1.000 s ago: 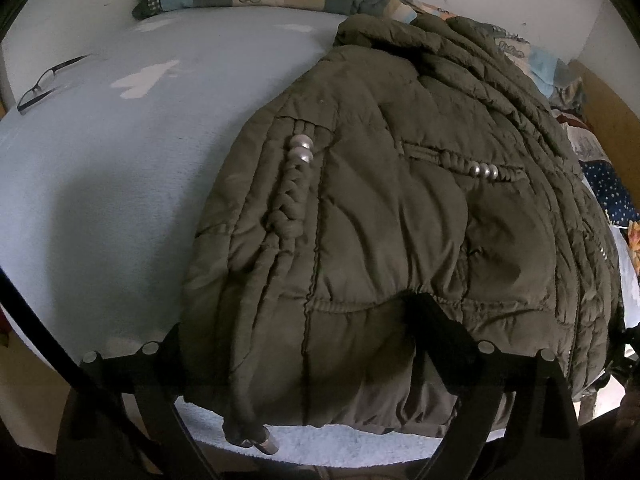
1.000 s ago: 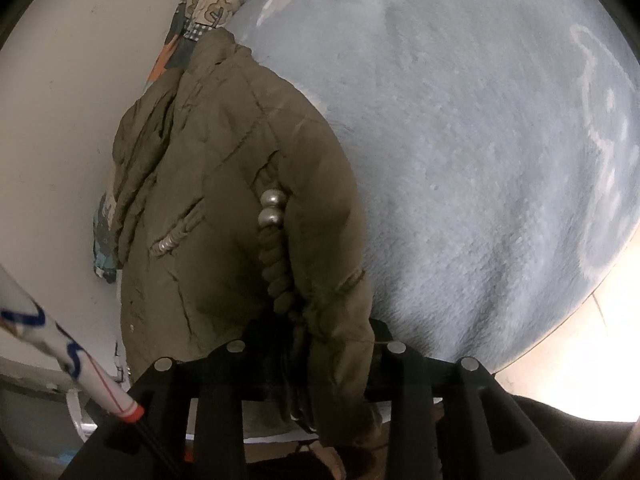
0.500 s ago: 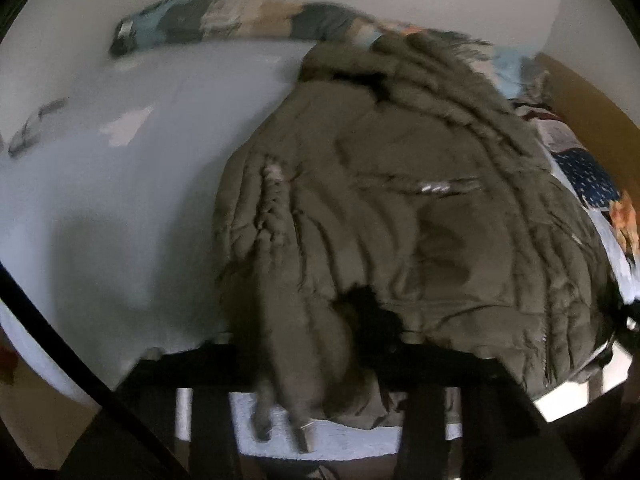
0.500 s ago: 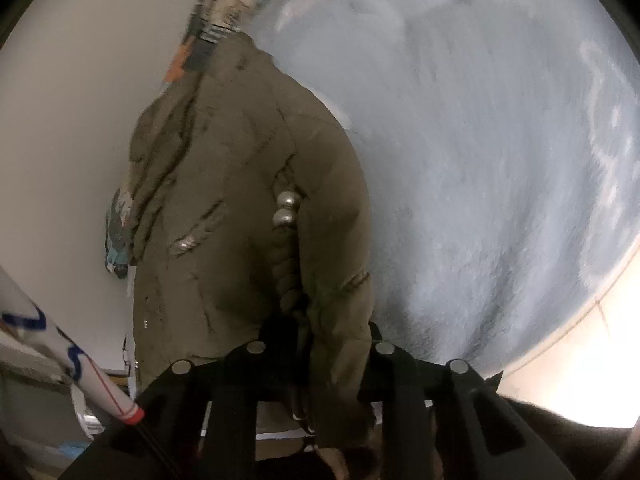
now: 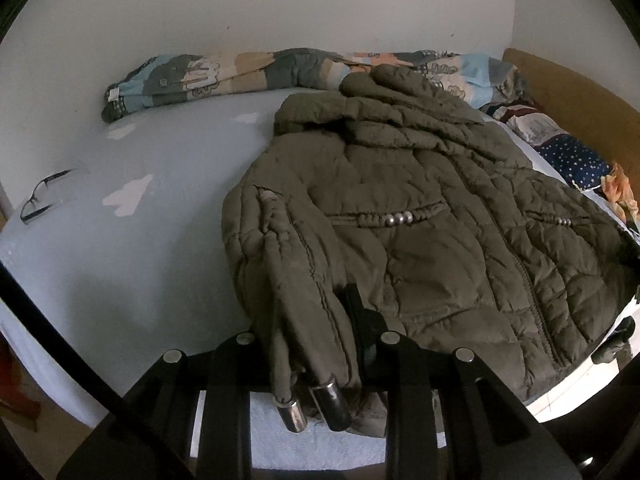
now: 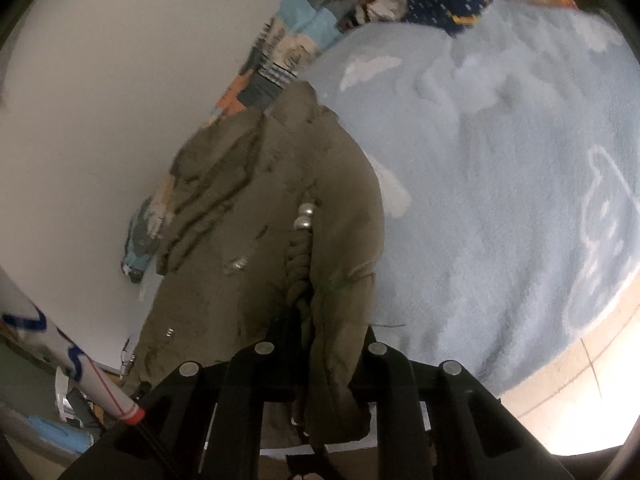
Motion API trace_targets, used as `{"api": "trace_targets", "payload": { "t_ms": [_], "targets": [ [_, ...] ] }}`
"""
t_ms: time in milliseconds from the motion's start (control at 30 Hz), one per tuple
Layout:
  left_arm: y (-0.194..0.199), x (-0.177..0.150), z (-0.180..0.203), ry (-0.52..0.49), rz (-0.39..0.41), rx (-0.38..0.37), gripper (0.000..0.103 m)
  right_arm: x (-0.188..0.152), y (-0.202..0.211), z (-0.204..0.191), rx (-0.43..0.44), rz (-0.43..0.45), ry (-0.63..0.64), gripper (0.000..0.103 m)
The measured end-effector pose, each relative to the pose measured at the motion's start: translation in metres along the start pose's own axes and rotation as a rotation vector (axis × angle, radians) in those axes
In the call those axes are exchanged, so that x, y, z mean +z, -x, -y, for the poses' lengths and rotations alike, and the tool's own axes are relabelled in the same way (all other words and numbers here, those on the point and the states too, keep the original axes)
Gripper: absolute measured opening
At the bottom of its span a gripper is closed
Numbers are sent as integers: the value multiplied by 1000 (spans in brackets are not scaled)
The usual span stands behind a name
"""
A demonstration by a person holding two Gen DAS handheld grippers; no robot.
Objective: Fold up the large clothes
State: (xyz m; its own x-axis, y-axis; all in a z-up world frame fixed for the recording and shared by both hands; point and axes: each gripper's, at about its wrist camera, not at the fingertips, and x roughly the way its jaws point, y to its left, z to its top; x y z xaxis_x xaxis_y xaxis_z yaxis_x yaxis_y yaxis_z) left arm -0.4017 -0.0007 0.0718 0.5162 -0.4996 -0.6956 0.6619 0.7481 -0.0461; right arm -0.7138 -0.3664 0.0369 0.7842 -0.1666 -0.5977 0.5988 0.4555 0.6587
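A puffy olive-green quilted jacket (image 5: 420, 240) lies rumpled on the pale blue fleecy bedspread (image 5: 140, 248). The left gripper (image 5: 312, 320) pinches its hem by two metal-tipped drawcords (image 5: 312, 408); the right gripper (image 6: 320, 336) clamps another fold.

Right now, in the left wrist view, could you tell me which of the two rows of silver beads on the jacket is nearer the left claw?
The row of beads on the braided trim at the middle of the jacket; the other row lies further right, towards the bed's edge.
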Motion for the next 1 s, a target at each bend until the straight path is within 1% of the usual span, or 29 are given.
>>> {"api": "trace_targets", "payload": {
  "t_ms": [200, 333, 633, 833, 1000],
  "targets": [
    [11, -1, -6, 19, 12, -6, 24, -1, 11, -8, 19, 18, 8, 14],
    [21, 0, -10, 19, 22, -17, 24, -4, 19, -8, 34, 19, 0, 14],
    [29, 4, -12, 7, 35, -28, 23, -6, 32, -17, 67, 23, 13, 14],
    [39, 20, -12, -6, 54, -52, 23, 0, 42, -22, 109, 27, 6, 14],
    [48, 54, -18, 3, 82, -80, 23, 18, 52, -39, 136, 44, 49, 14]
  ]
}}
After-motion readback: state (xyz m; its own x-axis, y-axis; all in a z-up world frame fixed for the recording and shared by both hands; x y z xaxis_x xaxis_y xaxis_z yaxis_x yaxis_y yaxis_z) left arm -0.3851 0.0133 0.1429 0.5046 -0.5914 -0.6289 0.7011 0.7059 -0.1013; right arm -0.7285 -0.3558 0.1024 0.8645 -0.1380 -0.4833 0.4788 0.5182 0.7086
